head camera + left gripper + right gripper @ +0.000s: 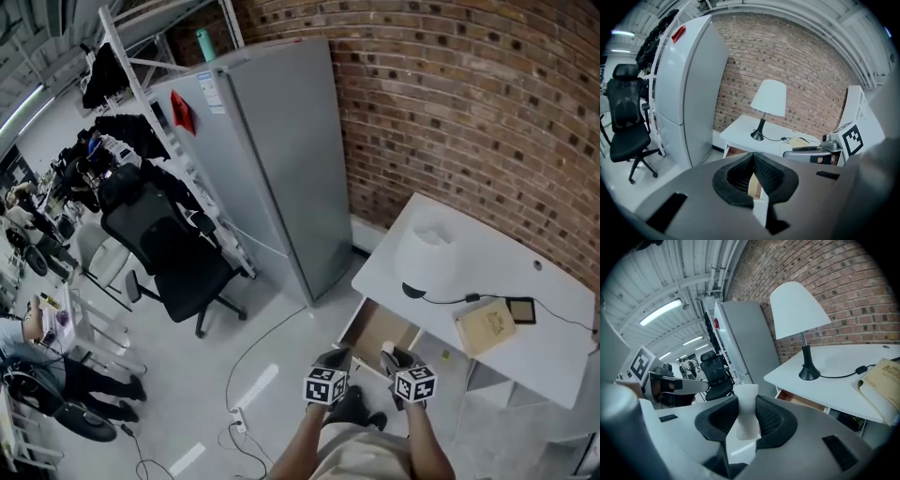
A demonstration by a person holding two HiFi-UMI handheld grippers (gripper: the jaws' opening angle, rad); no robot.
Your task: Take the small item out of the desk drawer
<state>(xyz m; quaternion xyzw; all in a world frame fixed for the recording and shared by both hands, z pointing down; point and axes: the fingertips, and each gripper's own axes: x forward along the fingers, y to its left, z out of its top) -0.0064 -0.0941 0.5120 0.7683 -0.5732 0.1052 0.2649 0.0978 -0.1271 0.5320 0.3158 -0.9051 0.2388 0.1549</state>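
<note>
The white desk (pixel 511 267) has its wooden drawer (pixel 373 328) pulled open below the front edge. My right gripper (pixel 746 414) is shut on a small white item (pixel 744 420), which stands upright between the pads. In the head view that small white item (pixel 387 349) sits at the right gripper (pixel 397 358), just in front of the open drawer. The left gripper (pixel 753 158) is beside it on the left, jaws together with nothing in them. The drawer (pixel 802 401) also shows under the desk edge in the right gripper view.
A white lamp (pixel 427 251), a tan book (pixel 485 326) and a dark phone (pixel 521 310) lie on the desk. A tall grey fridge (pixel 272 159) stands to the left, a black office chair (pixel 173 253) beyond it. Cables (pixel 246 412) trail on the floor.
</note>
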